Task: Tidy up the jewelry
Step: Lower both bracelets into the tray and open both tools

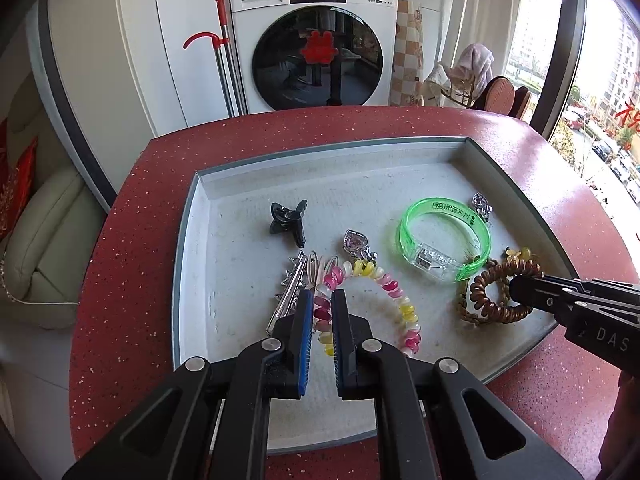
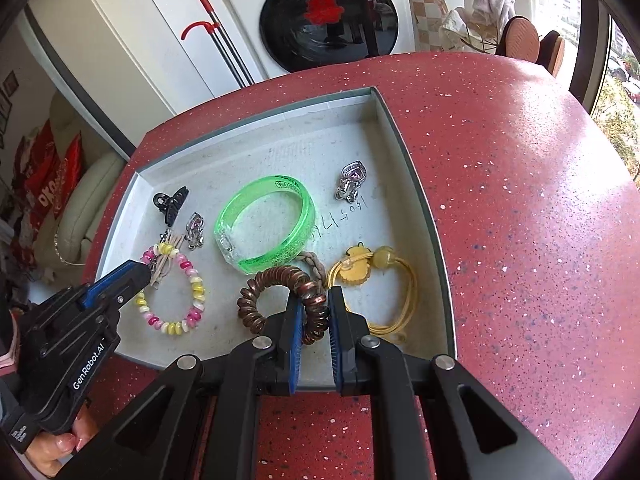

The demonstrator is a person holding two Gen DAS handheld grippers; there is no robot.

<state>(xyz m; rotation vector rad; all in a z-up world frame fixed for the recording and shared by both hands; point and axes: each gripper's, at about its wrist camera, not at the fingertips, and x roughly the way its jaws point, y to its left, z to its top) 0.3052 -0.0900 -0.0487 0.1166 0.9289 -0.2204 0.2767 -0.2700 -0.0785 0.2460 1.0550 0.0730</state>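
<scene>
Red speckled stone makes the tabletop, and on it lies one shallow grey tray that holds all the jewelry. Two hand-held grippers work over it. The left hand-held gripper is closed on one pink, yellow and white spiral bracelet, whose coil passes between its blue pads, and the rest of the loop lies on the tray floor to the right of the fingers. Just to the left of this gripper lies a small bundle of hair clips; I count one silver clip and at least two thin pink ones, but they overlap and I cannot be sure of the number. Ahead of it, a little further away, stands one black claw clip, and one silver heart pendant lies just beyond the bracelet. The right hand-held gripper is closed on one brown spiral hair tie, with the right side of the coil pressed between its pads. Just to the right of this gripper lies one yellow elastic hair tie with a round bead and a flat yellow charm. One beige braided band shows partly behind the brown coil. Ahead of the right gripper lies one green translucent bangle, and a second silver heart pendant lies further ahead, slightly to the right. So there are two silver pendants in the tray.
</scene>
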